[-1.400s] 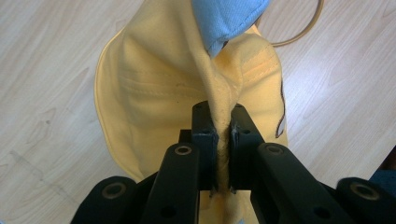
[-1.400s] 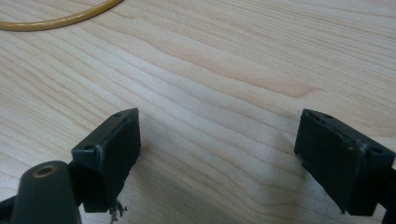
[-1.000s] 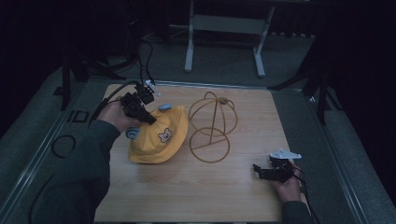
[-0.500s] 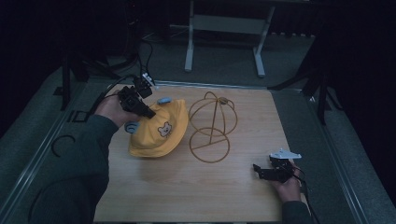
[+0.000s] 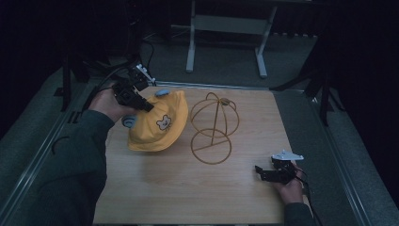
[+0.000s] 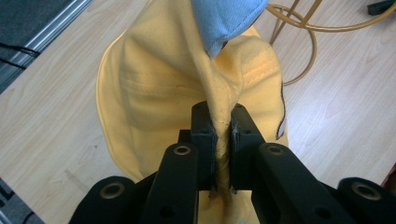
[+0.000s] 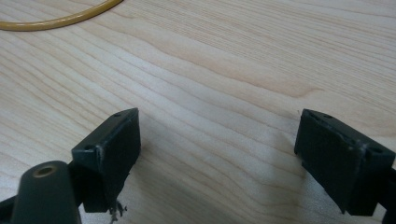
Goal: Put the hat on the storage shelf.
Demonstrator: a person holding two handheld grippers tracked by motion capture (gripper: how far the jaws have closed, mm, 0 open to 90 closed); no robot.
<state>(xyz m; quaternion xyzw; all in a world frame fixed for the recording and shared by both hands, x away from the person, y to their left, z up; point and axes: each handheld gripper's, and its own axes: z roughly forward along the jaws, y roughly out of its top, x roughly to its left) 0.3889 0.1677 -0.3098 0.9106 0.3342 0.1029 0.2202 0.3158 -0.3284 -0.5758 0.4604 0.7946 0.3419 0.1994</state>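
Note:
A yellow bucket hat point(image 5: 159, 126) with blue ears and a small bear patch hangs tilted above the wooden table point(image 5: 179, 188), its lower brim near the wood. My left gripper point(image 5: 141, 104) is shut on the hat's brim; in the left gripper view the yellow cloth point(image 6: 154, 88) is pinched between the two black jaws, my left gripper point(image 6: 223, 140) holding it, with a blue ear point(image 6: 224, 18) at the top. A gold wire hat stand point(image 5: 214, 127) rises just right of the hat. My right gripper point(image 5: 261, 171) rests open low at the table's right front, also seen as the right gripper point(image 7: 217, 154) over bare wood.
The stand's gold base ring point(image 7: 60, 18) curves across the upper left of the right gripper view. A metal rail point(image 5: 42, 155) runs along the table's left side. Grey stand legs point(image 5: 226, 42) and black tripod legs point(image 5: 324, 89) stand beyond the table's far edge.
My left gripper has lifted the hat and carried it up and to the right, toward the wire stand. The right gripper has stayed in place.

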